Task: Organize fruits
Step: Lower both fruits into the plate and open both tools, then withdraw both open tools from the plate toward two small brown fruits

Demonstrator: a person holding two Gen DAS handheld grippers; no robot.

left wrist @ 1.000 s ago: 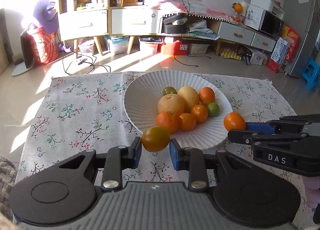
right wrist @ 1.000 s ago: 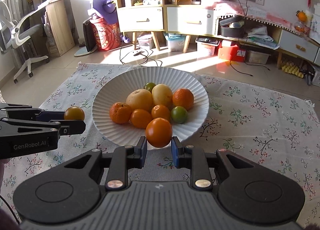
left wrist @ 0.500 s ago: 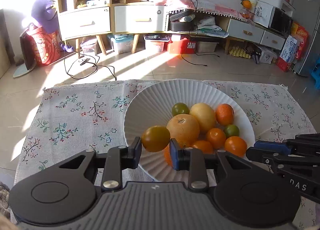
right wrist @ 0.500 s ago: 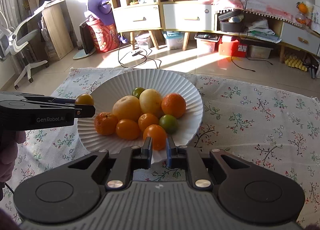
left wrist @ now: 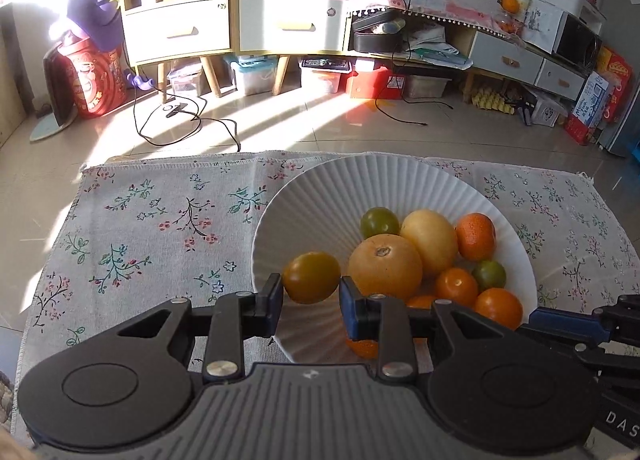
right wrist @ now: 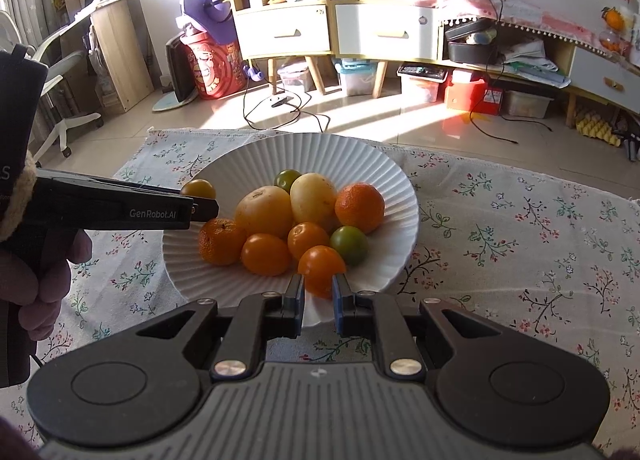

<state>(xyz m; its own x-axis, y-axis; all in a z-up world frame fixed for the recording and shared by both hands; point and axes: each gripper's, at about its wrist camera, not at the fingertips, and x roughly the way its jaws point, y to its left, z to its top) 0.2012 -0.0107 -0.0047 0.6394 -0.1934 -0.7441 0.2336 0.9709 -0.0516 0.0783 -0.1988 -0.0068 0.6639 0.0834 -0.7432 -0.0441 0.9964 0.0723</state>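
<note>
A white ribbed plate (left wrist: pixel 320 196) (right wrist: pixel 256 156) on the floral cloth holds several oranges, yellow fruits and green ones. My left gripper (left wrist: pixel 311 294) is shut on a yellow-green fruit (left wrist: pixel 312 277) and holds it over the plate's left side; it also shows in the right wrist view (right wrist: pixel 198 189). My right gripper (right wrist: pixel 318 292) stands at the plate's near rim with a small orange (right wrist: pixel 321 268) at its fingertips; the jaws sit narrowly apart and I cannot tell whether they still grip it. The same orange shows in the left wrist view (left wrist: pixel 499 307).
The floral cloth (left wrist: pixel 160 228) covers the table to the left and right of the plate. Beyond the table's far edge lie a tiled floor with cables (left wrist: pixel 188 120), cabinets and storage boxes.
Both grippers moved forward over the plate. The left carried its yellow-green fruit above the plate's left side. The right brought its orange down among the fruits at the near rim.
</note>
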